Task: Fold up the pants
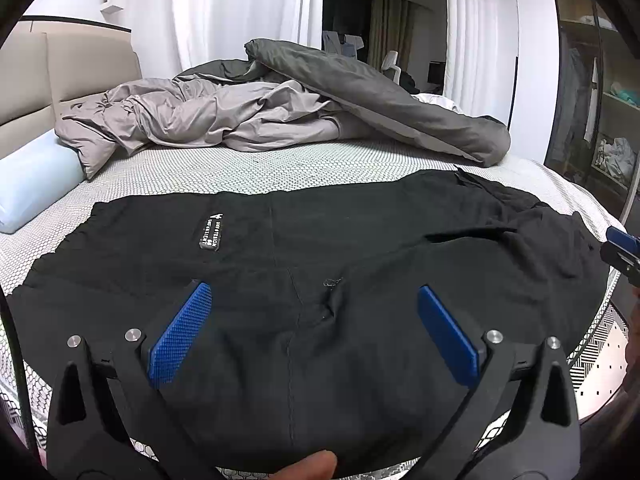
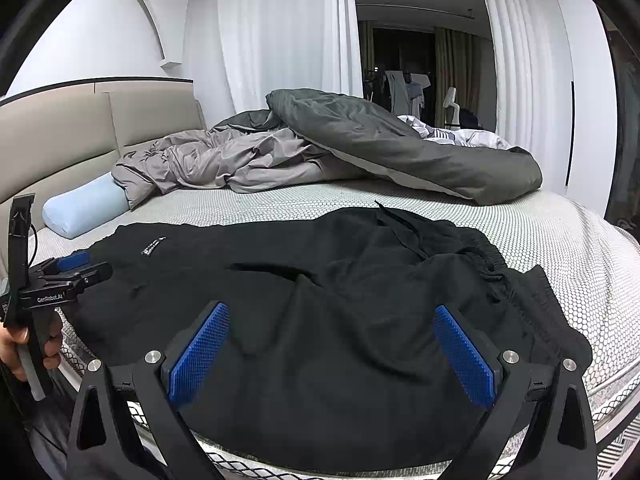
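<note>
Pants (image 1: 360, 240), black, lie flat on the bed (image 1: 240, 168), long axis running left to right, waistband (image 2: 500, 268) at the right. Both grippers tilt downward over the near edge. Left gripper (image 1: 314, 328) and right gripper (image 2: 332, 354) have fingers (image 1: 180, 336) spread wide, above the fabric, gripping nothing.
</note>
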A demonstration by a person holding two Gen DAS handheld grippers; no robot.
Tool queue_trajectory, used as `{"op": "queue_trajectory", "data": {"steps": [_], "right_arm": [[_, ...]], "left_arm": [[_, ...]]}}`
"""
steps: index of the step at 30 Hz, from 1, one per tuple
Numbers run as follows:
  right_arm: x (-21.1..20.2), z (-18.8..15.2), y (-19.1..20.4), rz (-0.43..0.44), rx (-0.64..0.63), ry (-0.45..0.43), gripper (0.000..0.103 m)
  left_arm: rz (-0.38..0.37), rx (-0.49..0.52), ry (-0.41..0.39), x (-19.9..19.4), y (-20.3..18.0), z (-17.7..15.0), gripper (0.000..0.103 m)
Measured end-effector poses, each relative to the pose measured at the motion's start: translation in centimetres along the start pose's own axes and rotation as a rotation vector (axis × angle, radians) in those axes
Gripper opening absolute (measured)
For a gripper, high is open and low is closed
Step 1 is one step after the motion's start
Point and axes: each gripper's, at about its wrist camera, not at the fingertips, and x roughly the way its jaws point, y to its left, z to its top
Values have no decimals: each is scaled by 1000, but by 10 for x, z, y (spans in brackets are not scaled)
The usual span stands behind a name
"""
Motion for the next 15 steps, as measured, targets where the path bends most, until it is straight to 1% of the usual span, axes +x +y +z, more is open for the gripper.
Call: {"op": "queue_trajectory", "data": {"steps": [5,8,15], "right_arm": [[1,0,0,-2,1,-2,103],[3,-1,-1,-3,3,-1,103],[3,-1,-1,0,4,2,103]], "left_arm": [[-1,8,0,0,0,0,102],[14,20,-2,1,-3,0,102],[4,31,-5,1,-6,-1,102]]}}
